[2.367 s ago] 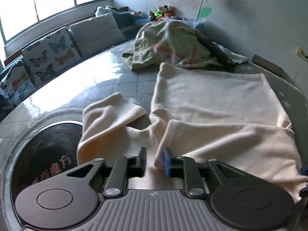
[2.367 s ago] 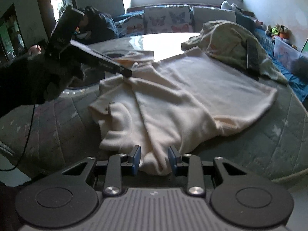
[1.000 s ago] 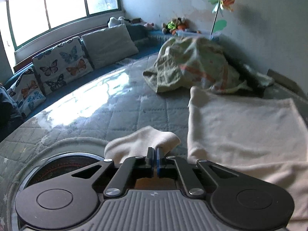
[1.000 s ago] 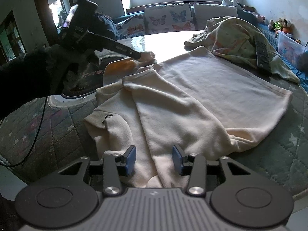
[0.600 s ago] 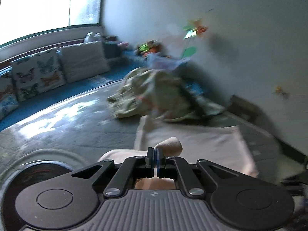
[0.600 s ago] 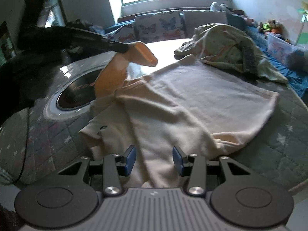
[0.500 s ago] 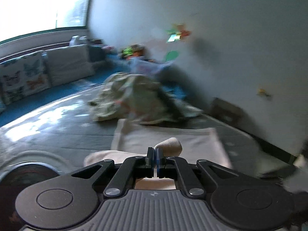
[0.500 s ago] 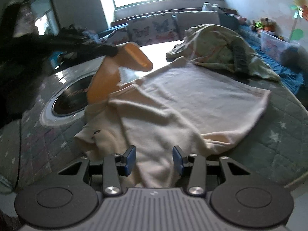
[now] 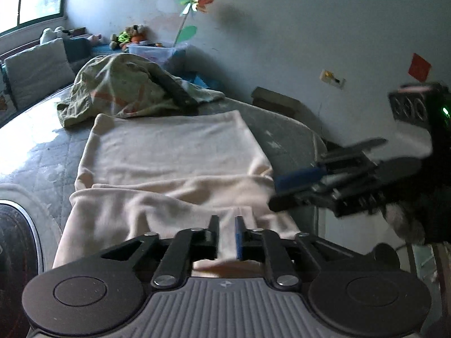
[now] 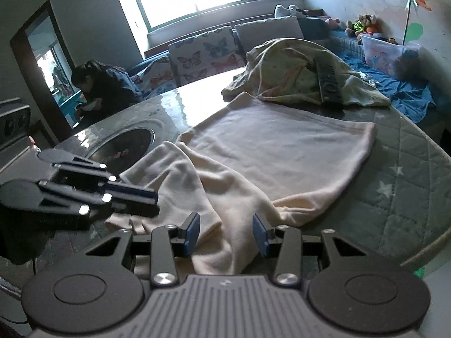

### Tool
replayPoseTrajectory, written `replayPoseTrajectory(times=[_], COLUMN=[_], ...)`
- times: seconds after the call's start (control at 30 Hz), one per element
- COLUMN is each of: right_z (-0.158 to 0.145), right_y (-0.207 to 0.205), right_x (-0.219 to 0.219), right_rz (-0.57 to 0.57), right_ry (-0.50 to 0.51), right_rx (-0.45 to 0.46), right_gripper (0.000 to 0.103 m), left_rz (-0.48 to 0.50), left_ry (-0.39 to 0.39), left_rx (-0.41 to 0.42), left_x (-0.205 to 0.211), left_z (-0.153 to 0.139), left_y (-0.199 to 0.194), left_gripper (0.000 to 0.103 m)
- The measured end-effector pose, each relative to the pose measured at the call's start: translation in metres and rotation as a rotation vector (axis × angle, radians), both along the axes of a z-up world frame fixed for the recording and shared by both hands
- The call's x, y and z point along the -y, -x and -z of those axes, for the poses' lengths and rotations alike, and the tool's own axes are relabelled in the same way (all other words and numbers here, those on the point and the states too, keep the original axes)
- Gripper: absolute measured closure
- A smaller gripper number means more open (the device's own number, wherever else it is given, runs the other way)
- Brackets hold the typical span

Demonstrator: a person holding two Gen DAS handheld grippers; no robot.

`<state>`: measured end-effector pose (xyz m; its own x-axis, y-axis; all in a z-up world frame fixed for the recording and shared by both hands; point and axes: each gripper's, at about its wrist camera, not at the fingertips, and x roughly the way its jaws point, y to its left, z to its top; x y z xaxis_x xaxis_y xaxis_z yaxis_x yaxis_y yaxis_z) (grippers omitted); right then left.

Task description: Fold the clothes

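Note:
A cream sweatshirt (image 9: 172,152) lies spread on a round quilted table (image 10: 406,174), its near part bunched in folds; it also shows in the right wrist view (image 10: 270,146). My left gripper (image 9: 226,232) is open a little, low over the folded sleeve cloth near the table's front edge; it appears at the left of the right wrist view (image 10: 146,202). My right gripper (image 10: 225,235) is wide open, its jaws either side of a hanging cream fold at the near edge; it appears at the right of the left wrist view (image 9: 284,194).
A crumpled green patterned cloth (image 10: 293,64) with a dark remote (image 10: 327,81) on it lies at the table's far side. A dark round inset (image 10: 124,146) sits in the table at the left. Butterfly cushions (image 10: 203,53), toys and a person lie beyond.
My left gripper carried the sleeve up and across to the right over the sweatshirt, lowered it and opened, letting go. My right gripper stayed open near the front edge.

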<state>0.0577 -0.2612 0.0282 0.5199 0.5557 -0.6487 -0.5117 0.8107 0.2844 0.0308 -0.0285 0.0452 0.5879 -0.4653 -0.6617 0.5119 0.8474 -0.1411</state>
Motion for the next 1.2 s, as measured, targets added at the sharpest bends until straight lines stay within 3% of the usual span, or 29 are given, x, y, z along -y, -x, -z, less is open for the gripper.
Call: replayPoseTrajectory(times=[0.07, 0.27, 0.37, 0.43, 0.5, 0.57, 0.83, 1.03, 1.2], right_z=[0.001, 0.010, 0.016, 0.020, 0.022, 0.019, -0.011, 0.008, -0.006], right_y=[-0.002, -0.005, -0.003, -0.004, -0.003, -0.002, 0.003, -0.008, -0.006], right_x=[-0.004, -0.028, -0.039, -0.041, -0.041, -0.040, -0.028, -0.027, -0.027], right_rz=[-0.004, -0.045, -0.052, -0.046, -0.042, -0.040, 0.005, 0.048, 0.027], right_ry=[-0.006, 0.007, 0.070, 0.089, 0.100, 0.104, 0.111, 0.164, 0.132], right_rx=[0.000, -0.008, 0.015, 0.008, 0.003, 0.016, 0.099, 0.034, 0.088], right_gripper=[0.062, 0.069, 0.072, 0.079, 0.093, 0.095, 0.096, 0.096, 0.093], left_rz=[-0.009, -0.103, -0.137, -0.160, -0.177, -0.191, -0.232, -0.246, -0.212], left_ry=[-0.027, -0.082, -0.120, -0.133, -0.147, -0.156, -0.178, -0.182, -0.180], left_rx=[0.028, 0.047, 0.048, 0.042, 0.040, 0.035, 0.002, -0.001, 0.031], left_x=[-0.004, -0.024, -0.032, -0.037, -0.042, -0.046, -0.062, -0.066, -0.056], left_z=[-0.002, 0.000, 0.003, 0.007, 0.009, 0.011, 0.024, 0.026, 0.017], left_y=[0.002, -0.011, -0.019, -0.026, -0.033, -0.040, -0.060, -0.062, -0.063], left_gripper=[0.072, 0.072, 0.072, 0.072, 0.072, 0.072, 0.072, 0.072, 0.072])
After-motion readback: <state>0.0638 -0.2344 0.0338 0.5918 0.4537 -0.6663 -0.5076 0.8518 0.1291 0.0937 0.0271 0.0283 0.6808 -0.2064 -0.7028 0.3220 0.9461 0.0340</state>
